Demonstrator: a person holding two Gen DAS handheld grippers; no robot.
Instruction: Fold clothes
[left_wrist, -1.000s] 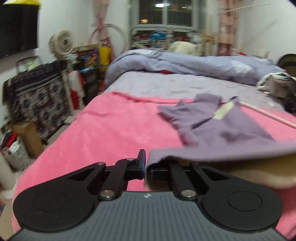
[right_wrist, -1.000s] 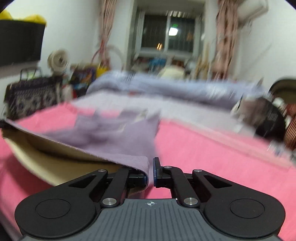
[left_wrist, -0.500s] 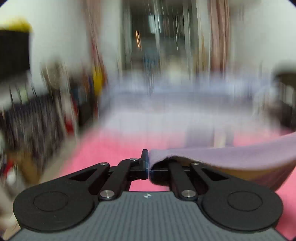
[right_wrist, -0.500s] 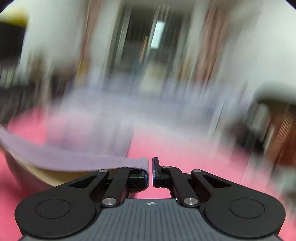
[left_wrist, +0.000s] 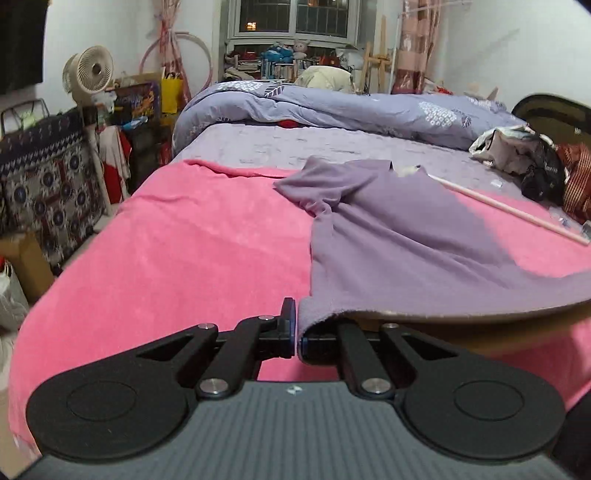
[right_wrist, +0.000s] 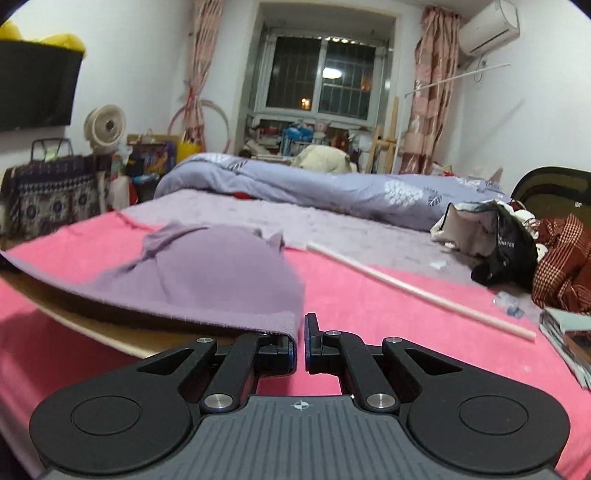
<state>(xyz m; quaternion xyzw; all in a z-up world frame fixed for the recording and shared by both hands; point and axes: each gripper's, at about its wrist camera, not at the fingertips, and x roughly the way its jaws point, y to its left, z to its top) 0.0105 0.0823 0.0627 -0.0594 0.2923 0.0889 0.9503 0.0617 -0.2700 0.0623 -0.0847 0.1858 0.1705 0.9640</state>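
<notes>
A purple garment with a cream lining (left_wrist: 399, 240) lies stretched over the pink blanket (left_wrist: 184, 251) on the bed. My left gripper (left_wrist: 297, 332) is shut on the near left corner of its hem. My right gripper (right_wrist: 300, 341) is shut on the near right corner of the garment (right_wrist: 221, 280). The hem hangs lifted between the two grippers, showing the cream underside. The far end with the sleeves rests on the blanket.
A long pale stick (right_wrist: 417, 291) lies across the bed right of the garment. A heap of clothes (right_wrist: 517, 251) sits at the right edge. A rumpled lilac duvet (left_wrist: 351, 107) lies at the back. A fan (left_wrist: 88, 74) and clutter stand left of the bed.
Both grippers swung quickly with the hem held. The garment now lies flatter and more spread out, its body billowed out and its near hem still lifted.
</notes>
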